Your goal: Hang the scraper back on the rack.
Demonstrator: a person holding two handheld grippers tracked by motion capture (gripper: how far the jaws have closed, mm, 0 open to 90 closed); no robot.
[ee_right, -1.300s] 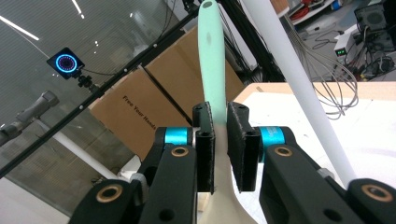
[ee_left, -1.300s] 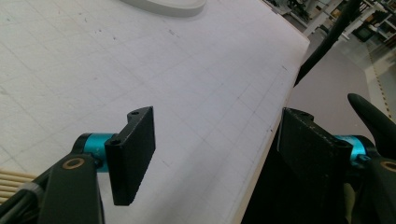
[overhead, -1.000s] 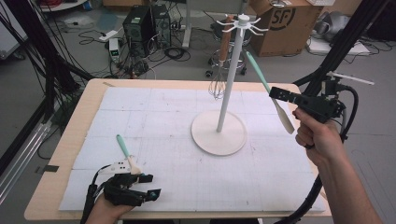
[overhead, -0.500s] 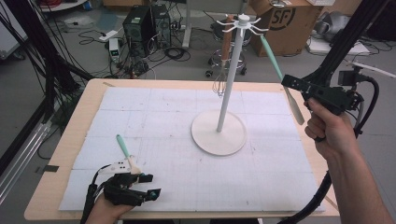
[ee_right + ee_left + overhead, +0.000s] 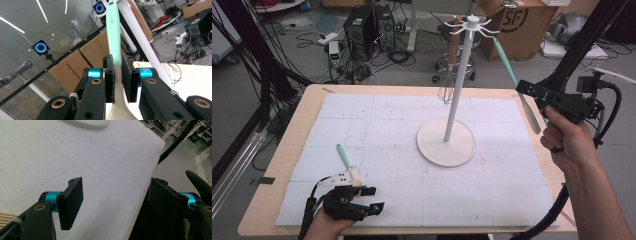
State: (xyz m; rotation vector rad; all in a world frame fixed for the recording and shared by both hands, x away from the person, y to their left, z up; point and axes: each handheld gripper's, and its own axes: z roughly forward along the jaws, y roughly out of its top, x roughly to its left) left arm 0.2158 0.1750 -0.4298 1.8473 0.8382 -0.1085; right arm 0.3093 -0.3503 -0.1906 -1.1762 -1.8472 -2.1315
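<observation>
High view: spatula (image 5: pixel 517 85) tilted, handle toward rack top (image 5: pixel 472 22)

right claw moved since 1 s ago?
Yes. The right claw with its spatula has gone right and slightly up, away from the rack pole.

Left gripper (image 5: pixel 371 198) — low at the near edge, hand (image 5: pixel 332 220) beneath, jaws wide apart. Right gripper (image 5: pixel 532 92) — raised at the far right, forearm angled up, jaws clamped together.
</observation>
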